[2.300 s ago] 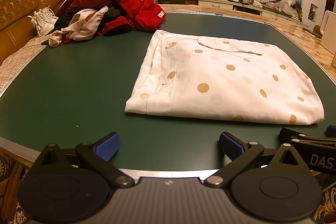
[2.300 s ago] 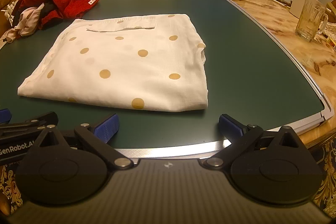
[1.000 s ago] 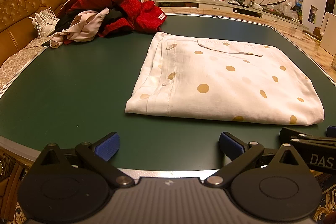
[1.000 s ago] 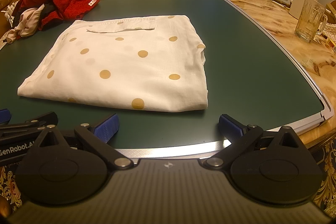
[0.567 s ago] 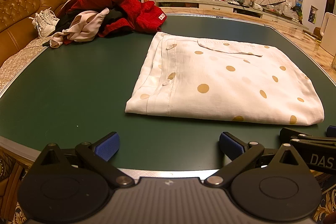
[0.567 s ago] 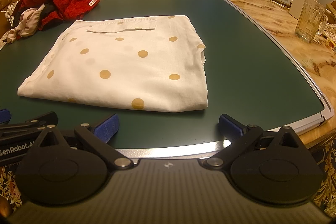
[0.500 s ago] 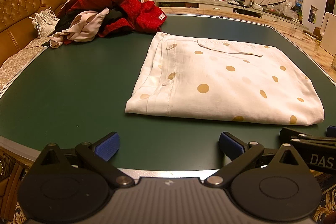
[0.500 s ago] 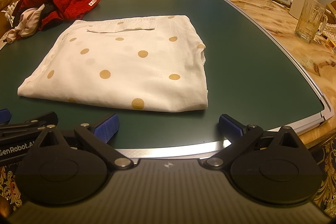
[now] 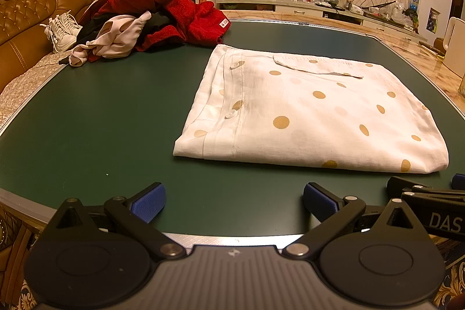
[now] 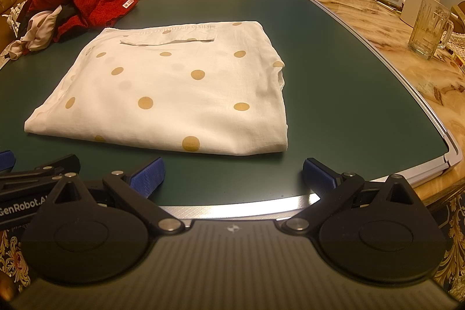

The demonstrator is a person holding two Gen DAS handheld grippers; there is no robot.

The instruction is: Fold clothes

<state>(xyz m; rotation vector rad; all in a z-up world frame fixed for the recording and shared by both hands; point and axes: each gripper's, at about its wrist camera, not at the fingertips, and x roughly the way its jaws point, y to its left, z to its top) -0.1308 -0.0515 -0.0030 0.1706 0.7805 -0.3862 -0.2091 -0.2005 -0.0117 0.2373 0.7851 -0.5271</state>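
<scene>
Left wrist view shows the dotted shirt [image 9: 314,112] folded mid-table, both grippers' jaws apart and empty at the near edge, the far-corner clothes pile [image 9: 151,19] unfolded.

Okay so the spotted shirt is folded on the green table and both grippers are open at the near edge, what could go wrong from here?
1. Pinching only the top layer of the spotted shirt could pull the fold apart, since its stacked edges lie loose along the near side.
2. The unfolded pile of red clothes nearly touches the shirt's far corner, so dragging one might snag the other.
3. The glass mug stands beside the mat on the right gripper's side; a wide swing might knock it.
</scene>
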